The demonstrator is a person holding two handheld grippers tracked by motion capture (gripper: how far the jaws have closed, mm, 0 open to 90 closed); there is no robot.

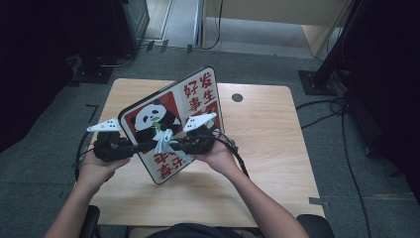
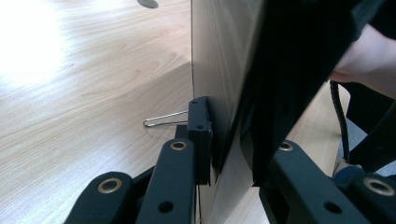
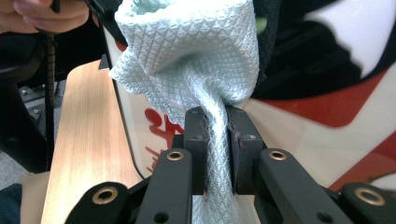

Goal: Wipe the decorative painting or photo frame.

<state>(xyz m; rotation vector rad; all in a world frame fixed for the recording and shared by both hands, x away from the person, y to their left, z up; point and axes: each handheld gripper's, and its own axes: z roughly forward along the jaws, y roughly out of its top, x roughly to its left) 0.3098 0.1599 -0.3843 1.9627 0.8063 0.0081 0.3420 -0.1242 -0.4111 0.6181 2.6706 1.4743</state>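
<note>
The desk (image 1: 267,148), a pale wooden top with a dark round hole near its far edge, fills the middle of the high view. Above its left half stands the panda board (image 1: 171,121), tilted, its lower corner close to the desktop; the printed face with a panda, red panels and red characters is seen in this view. The left gripper view instead gives the board's plain wooden back (image 2: 212,56) edge-on at frame centre, with a wire binder-clip handle (image 2: 163,119) left of it. The right gripper view gives the printed face (image 3: 327,107) close up, at frame right.

The left gripper (image 1: 115,147), at centre left of the high view, has its fingers (image 2: 201,135) clamped on the board's edge, one pad flat on the wooden back. The right gripper (image 1: 190,144), just right of centre, has its fingers (image 3: 194,140) pinched shut on a pale green waffle-weave cloth (image 3: 191,51); the cloth bunches above the pads against the printed face, and appears small at the board's middle (image 1: 163,139) from above.
</note>
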